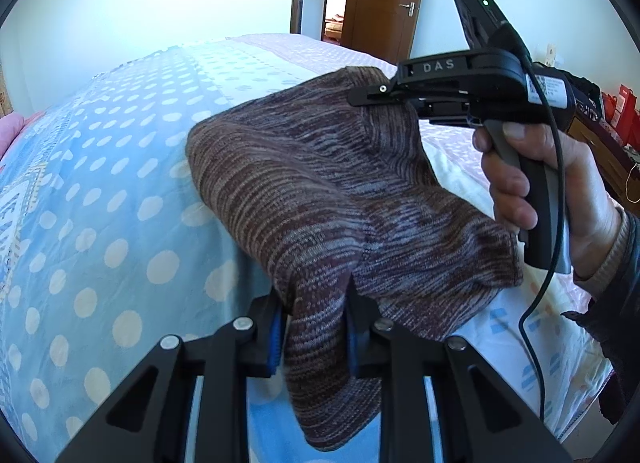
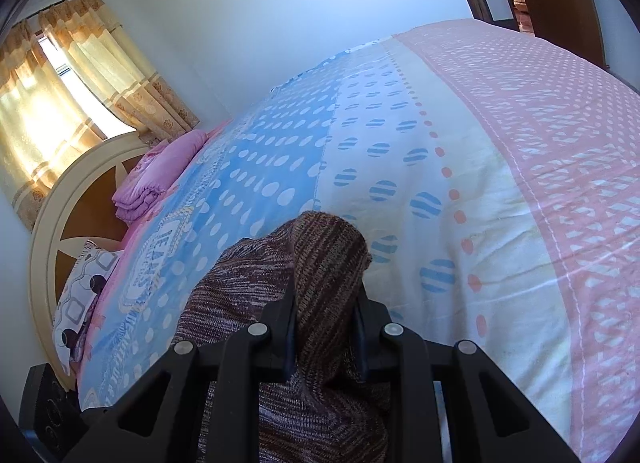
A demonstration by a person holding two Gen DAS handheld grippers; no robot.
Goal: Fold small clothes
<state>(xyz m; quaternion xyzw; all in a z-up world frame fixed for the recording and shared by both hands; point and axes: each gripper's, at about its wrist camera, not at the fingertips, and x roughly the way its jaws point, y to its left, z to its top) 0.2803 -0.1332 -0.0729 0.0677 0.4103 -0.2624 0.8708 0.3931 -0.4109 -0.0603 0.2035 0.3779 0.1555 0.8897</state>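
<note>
Cotton bedspread (image 2: 460, 135) lies wide below; above it I hold the knitted garment (image 1: 304, 191) lifted, stretched between both tools. My left gripper (image 1: 314, 337) clamps one bunched corner, my right gripper (image 2: 326, 337) another. If the thick knit slips out, the fold falls crooked.

Knit garment (image 1: 320, 199) hanging above bed (image 1: 120, 183), spanning left gripper (image 1: 316, 343) and right gripper (image 1: 372, 93); pillows (image 2: 152, 179) lying against headboard (image 2: 52, 215).

Home bedroom; bed (image 2: 460, 143), curtains (image 2: 80, 75)
</note>
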